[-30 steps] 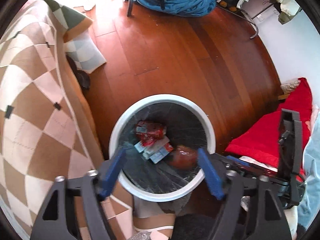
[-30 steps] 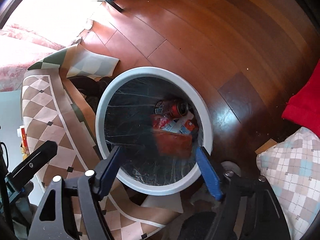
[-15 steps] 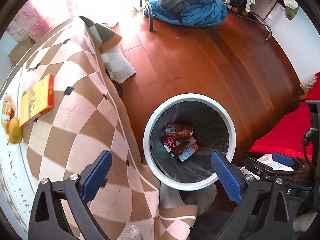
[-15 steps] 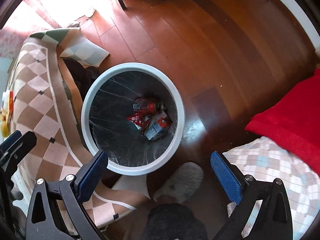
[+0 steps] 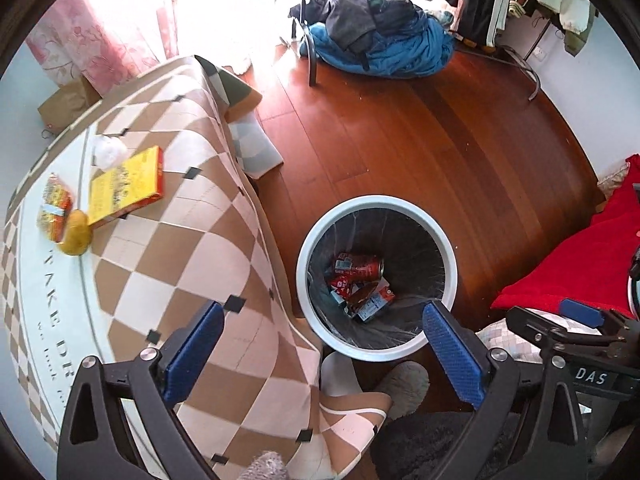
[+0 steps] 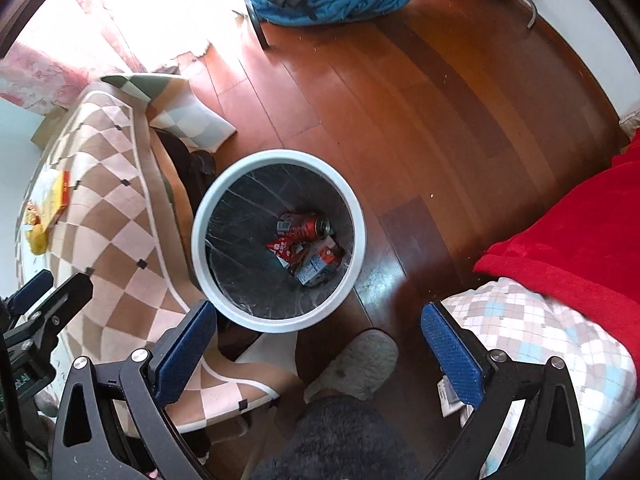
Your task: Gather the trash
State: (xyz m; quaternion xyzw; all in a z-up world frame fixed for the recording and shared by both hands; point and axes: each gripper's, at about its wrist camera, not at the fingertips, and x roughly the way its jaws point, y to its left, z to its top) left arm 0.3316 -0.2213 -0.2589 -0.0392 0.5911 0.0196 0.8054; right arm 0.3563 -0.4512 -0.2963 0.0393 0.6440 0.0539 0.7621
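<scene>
Strong daylight enters from 11 o'clock in both views, blowing out the curtains to white. Glare streaks the wooden floor. Heavy fisheye bending and a dark vignette ring every edge. Focus sharp centrally.

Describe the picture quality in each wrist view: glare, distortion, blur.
Left wrist view: the window by the pink curtain is blown out white; fisheye bends the red-brown wooden floor into a curve; the white round bin is sharp. Right wrist view: same glare top left; the red blanket edge looks slightly smeared.
</scene>
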